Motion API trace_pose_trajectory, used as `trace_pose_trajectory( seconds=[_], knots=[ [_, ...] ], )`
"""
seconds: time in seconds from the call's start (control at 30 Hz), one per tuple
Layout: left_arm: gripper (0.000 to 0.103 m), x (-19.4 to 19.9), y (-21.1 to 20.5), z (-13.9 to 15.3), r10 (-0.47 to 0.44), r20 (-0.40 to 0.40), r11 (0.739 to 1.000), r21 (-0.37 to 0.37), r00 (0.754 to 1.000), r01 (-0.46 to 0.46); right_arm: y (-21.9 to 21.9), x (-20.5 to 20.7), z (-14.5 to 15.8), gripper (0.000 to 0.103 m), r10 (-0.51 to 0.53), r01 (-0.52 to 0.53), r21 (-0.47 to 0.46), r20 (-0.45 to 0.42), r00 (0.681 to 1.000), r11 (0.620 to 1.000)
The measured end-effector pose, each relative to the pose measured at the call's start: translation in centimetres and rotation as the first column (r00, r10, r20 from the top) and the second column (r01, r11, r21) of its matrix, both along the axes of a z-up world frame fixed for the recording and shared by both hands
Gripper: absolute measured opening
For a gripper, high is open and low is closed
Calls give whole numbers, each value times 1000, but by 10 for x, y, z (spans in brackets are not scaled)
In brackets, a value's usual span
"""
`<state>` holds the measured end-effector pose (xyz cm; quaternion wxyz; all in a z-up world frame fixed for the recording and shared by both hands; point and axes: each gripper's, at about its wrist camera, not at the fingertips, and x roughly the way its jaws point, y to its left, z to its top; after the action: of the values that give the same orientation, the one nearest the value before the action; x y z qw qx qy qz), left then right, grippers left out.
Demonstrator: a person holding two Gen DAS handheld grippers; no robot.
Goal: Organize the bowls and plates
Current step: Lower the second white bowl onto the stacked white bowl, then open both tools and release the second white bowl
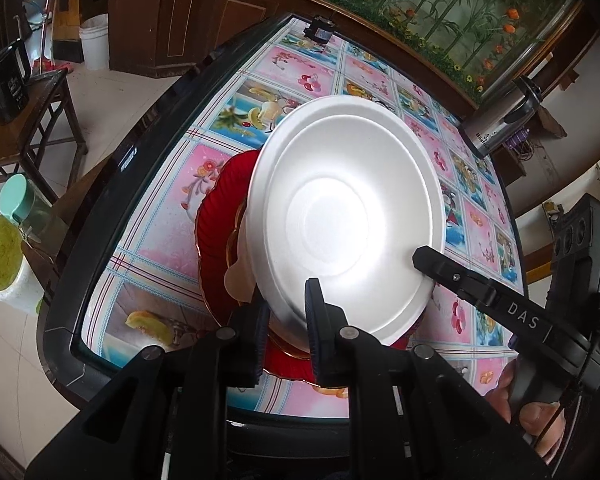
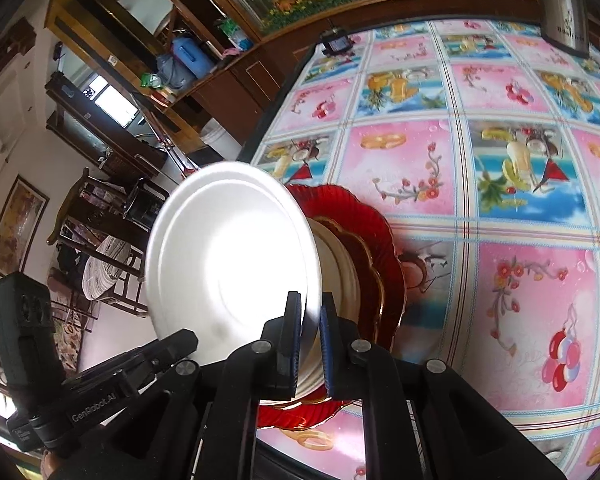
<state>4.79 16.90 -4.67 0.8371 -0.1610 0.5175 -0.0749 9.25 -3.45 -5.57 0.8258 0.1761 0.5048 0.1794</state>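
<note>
A white foam bowl (image 1: 340,216) hangs tilted over a stack on the table, held by its rim from two sides. My left gripper (image 1: 288,316) is shut on the near rim. My right gripper (image 1: 424,260) bites the rim on the right side. In the right wrist view the bowl (image 2: 228,256) stands nearly on edge, with the right gripper (image 2: 310,320) shut on its rim and the left gripper (image 2: 188,340) at the lower left. Under it lie a red ribbed plate (image 1: 220,208) (image 2: 364,216) and a cream gold-rimmed dish (image 1: 236,280) (image 2: 336,264).
The table (image 1: 172,208) (image 2: 500,160) wears a pink and blue patterned cloth. A steel flask (image 1: 500,124) (image 2: 564,8) stands at its far right edge and a small black device (image 1: 320,32) (image 2: 338,42) at the far edge. A wooden stool (image 1: 20,132) and a white bucket (image 1: 94,40) stand on the left.
</note>
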Motion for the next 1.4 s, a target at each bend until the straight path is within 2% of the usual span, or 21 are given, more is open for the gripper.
trace_pose_trajectory(
  seconds=[0.13,0.33,0.57,0.8,0.97,1.03,1.07,1.1,1.27,1.4],
  knots=[
    [14,-1,-1,1,-8,-2,1000,5,1000,8,0,1,-1,10,-6,6,5,4,1000,1000],
    [16,-3,-1,0,-30,-17,999,-35,999,30,-2,0,11,10,-5,4,15,34,999,1000],
    [22,-3,2,-2,-75,-57,992,-106,996,68,-8,-5,16,10,2,-3,47,31,1000,999],
    [22,-5,-4,1,-86,-50,995,-53,995,84,-11,-2,11,10,-12,11,64,18,1000,998],
    [23,-6,-4,2,-93,-54,995,-49,994,90,-11,-3,6,10,-22,20,65,15,1000,998],
    [34,-6,-2,4,-87,-61,995,-50,994,84,-12,-3,5,10,-24,23,68,13,1000,997],
    [46,-7,-1,6,-79,-53,996,-44,995,76,-12,-3,5,10,-24,23,69,12,1000,997],
    [54,-8,0,8,-71,-42,997,-35,997,69,-12,-3,5,10,-26,25,70,13,1000,997],
    [56,-11,2,17,-57,-15,998,-2,998,57,-13,-2,4,11,-25,24,72,15,1000,997],
    [56,-14,3,21,-33,10,998,61,999,33,-13,-3,2,12,-21,20,84,9,1000,996]
  ],
)
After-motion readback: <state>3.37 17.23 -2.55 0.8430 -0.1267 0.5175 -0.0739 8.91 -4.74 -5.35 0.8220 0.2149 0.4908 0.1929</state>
